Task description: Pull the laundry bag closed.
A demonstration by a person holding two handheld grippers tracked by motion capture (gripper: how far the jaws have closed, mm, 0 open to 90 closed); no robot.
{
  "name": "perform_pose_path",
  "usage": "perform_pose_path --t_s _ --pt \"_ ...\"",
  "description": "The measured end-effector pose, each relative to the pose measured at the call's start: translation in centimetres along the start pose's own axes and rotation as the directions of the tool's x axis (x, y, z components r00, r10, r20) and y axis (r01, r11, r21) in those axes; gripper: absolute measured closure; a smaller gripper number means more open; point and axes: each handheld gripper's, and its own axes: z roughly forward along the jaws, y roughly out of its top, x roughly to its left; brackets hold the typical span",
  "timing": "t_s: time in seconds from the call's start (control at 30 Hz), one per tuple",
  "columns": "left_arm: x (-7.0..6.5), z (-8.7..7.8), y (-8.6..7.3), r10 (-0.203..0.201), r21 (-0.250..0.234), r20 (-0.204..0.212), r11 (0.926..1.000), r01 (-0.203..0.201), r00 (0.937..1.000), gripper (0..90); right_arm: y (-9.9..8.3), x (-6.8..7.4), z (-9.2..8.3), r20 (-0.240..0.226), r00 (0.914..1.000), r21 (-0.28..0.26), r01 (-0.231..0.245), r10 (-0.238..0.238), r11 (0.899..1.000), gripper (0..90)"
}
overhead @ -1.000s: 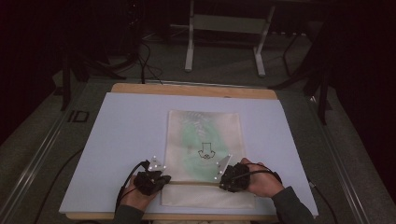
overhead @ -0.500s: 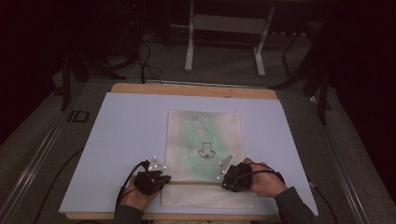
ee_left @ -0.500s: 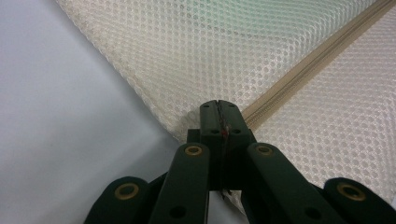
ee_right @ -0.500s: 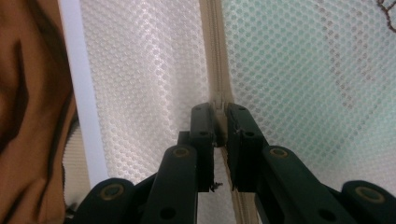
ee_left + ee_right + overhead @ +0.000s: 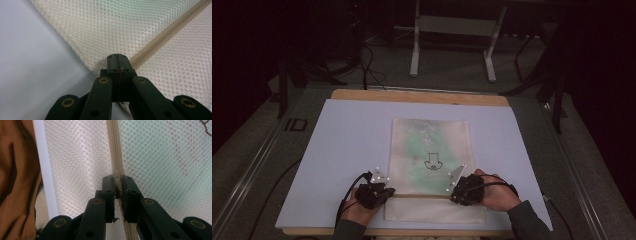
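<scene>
Flat on the pale sheet (image 5: 352, 135) that covers the table (image 5: 422, 96) lies a cream mesh bag (image 5: 432, 150), its long side running away from the person, with green inside it and a small dark drawing (image 5: 432, 162) near the middle. Across its near end runs a beige zipper (image 5: 422, 196). Both hands sit at that end, one gripper at each side of the bag. The left gripper (image 5: 379, 192) has its jaws pressed together at the bag's left edge; in the left gripper view (image 5: 117, 58) the tips meet right where the zipper (image 5: 165, 32) reaches the bag's edge, and a thin bit of the fabric seems pinched between them. The right gripper (image 5: 460, 192) stands on the zipper line near the right side; in the right gripper view (image 5: 117, 180) its jaws are narrow and clamp the zipper (image 5: 114, 147) between the pads.
</scene>
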Motion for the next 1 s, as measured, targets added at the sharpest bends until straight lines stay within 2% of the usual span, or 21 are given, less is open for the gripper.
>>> perform_pose_path --t_s 0.13,0.23,0.6,1.0 --pt "0.0 0.0 0.0 0.001 0.001 -0.001 1.0 -0.001 1.0 89.5 -0.1 0.0 0.0 0.004 1.0 0.009 -0.004 0.004 1.0 82.2" --pt "0.0 0.0 0.0 -0.001 0.0 0.0 1.0 0.001 1.0 89.4 -0.5 -0.1 -0.2 -0.004 0.9998 -0.009 -0.017 0.017 1.0 82.2" --pt "0.0 0.0 0.0 0.004 0.004 -0.001 1.0 -0.004 1.0 89.5 -1.3 -0.2 -0.6 0.011 0.9995 -0.023 -0.028 0.028 0.999 82.2" --pt "0.0 0.0 0.0 0.001 0.003 0.0 1.0 -0.001 1.0 89.5 -2.3 -0.5 -1.0 0.014 0.9985 -0.019 -0.053 0.054 0.998 82.2"
